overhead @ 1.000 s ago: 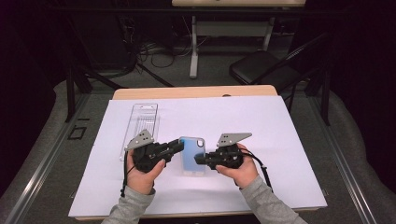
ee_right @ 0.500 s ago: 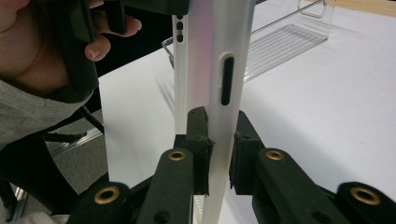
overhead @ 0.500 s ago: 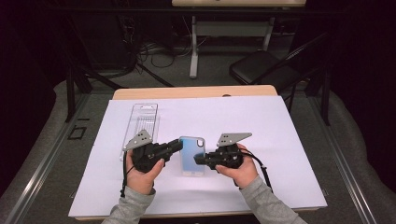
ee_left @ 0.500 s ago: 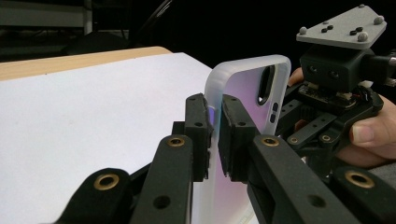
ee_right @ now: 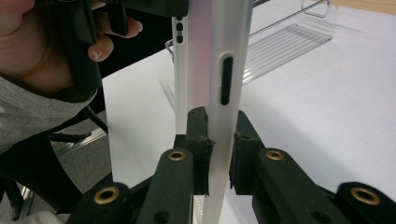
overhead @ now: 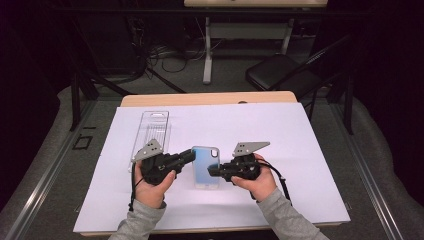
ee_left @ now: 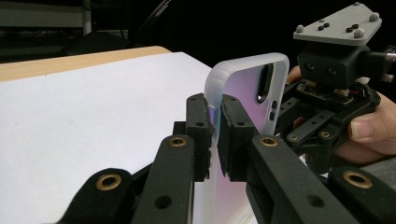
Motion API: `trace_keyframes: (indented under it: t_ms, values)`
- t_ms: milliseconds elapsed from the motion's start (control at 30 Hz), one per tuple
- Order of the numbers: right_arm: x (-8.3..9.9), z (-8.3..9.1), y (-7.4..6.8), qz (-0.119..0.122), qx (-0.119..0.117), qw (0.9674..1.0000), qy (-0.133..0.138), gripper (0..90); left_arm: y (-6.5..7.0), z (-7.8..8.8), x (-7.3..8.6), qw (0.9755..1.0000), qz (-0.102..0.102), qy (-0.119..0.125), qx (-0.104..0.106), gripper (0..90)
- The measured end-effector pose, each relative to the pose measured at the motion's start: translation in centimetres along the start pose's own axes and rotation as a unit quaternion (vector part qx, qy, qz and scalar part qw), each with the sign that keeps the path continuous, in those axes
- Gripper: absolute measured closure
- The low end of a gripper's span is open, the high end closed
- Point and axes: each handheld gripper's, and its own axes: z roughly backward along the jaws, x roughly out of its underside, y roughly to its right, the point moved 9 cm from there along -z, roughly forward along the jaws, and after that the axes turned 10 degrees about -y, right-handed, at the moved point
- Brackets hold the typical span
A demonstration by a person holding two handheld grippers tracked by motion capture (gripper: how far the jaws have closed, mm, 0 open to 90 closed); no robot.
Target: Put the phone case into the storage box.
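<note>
A phone case [overhead: 206, 165] with a translucent white rim and a pale blue-to-pink back is held just above the white sheet, between my two grippers. My left gripper [overhead: 192, 156] comes in from the left and is shut on the case's left edge; in the left gripper view its pads [ee_left: 201, 116] pinch the rim of the case [ee_left: 243, 88] below the camera cutout. My right gripper [overhead: 212, 172] comes in from the right and is shut on the opposite edge. In the right gripper view the case [ee_right: 210, 56] stands edge-on between that gripper's [ee_right: 217, 126] jaws.
A clear plastic package [overhead: 152, 132] lies on the white sheet [overhead: 280, 135] behind and left of the left hand. The sheet covers most of the wooden table [overhead: 210, 98]. Beyond the table stand a black chair [overhead: 280, 75] and a desk leg with cables.
</note>
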Motion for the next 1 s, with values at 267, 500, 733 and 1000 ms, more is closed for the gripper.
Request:
trace_keyframes:
  t_ms: [267, 500, 733, 1000]
  values:
    - [0.01, 0.03, 0.01, 0.000, -0.001, 1.0000, -0.001, 81.3, 0.02, 0.02, 0.00, 1.0000, -0.001, -0.002, 0.000, 84.0]
    - [0.01, 0.07, 0.01, 0.000, -0.001, 1.0000, -0.002, 81.3, 0.09, 0.04, 0.00, 1.0000, -0.006, -0.007, -0.003, 84.0]
    - [0.05, 0.00, 0.03, 0.002, -0.002, 1.0000, -0.003, 81.3, 0.02, 0.05, 0.04, 0.9999, -0.007, -0.015, 0.000, 84.0]
    - [0.09, -0.01, 0.03, 0.001, -0.002, 1.0000, -0.005, 81.3, 0.00, 0.06, 0.08, 0.9998, -0.007, -0.020, 0.000, 84.1]
